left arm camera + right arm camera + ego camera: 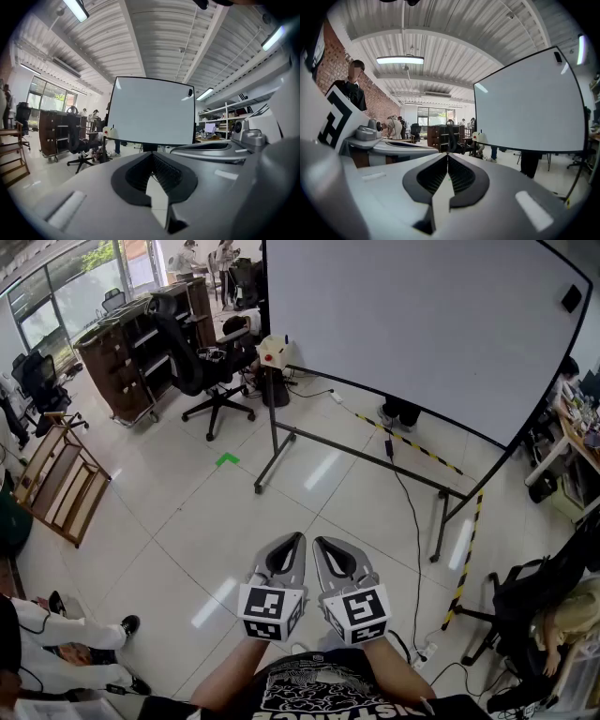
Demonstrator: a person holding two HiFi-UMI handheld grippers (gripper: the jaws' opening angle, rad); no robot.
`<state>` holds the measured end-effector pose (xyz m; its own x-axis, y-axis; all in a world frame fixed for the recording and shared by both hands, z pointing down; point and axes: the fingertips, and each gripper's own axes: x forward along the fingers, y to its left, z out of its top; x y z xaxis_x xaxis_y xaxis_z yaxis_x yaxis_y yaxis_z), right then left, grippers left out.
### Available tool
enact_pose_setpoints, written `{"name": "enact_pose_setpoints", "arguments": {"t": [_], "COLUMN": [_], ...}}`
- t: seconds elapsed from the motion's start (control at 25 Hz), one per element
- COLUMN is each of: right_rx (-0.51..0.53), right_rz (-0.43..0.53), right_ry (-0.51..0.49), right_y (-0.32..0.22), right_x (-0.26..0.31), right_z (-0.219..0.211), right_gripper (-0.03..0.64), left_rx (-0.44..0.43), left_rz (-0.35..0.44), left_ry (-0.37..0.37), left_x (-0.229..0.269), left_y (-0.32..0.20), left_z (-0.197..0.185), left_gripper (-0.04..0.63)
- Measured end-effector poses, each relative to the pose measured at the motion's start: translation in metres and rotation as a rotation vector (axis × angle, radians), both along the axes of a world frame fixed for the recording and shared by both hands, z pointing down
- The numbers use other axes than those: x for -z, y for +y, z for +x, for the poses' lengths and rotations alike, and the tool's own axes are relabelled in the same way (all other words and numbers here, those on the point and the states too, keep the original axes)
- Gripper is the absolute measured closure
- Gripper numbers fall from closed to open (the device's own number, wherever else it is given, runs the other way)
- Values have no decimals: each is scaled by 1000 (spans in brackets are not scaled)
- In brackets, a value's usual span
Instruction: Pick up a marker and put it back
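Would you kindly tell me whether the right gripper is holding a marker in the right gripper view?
No, the right gripper has its jaws closed against each other with nothing between them.

**Gloss underfoot, matt plastic in hand**

The floor (187, 521) is smooth pale tile, glossy enough to mirror the ceiling lights. The whiteboard (422, 324) has a smooth white face with a soft sheen, set on thin black metal legs. The left gripper (298, 540) and right gripper (320, 543) have matt grey plastic shells, and their jaws are lined with black ribbed pads (461, 175). The folding rack (61, 484) is bare light wood and the cabinet (117, 362) is dark wood. The right gripper view shows a rough red brick wall (379, 108) under a corrugated ceiling (454, 28).
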<state>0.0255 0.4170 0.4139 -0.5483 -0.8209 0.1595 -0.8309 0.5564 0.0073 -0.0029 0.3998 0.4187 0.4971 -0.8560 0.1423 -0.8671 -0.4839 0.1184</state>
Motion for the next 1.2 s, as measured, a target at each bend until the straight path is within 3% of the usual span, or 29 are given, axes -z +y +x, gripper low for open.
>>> {"name": "enact_pose_setpoints", "arguments": {"t": [0.4, 1.2], "right_rx": [34, 108], "right_rz": [31, 40], "right_ry": [9, -25], "right_y": [-63, -305], "right_x": [0, 18], "right_z": [-7, 23], "right_gripper": [617, 617], "left_rx": [34, 115], "left_rz": [6, -7], "left_ry": [0, -19], "left_x": [-6, 6], "left_y": [-59, -298], "left_z": [-10, 20], "left_gripper": [591, 591]}}
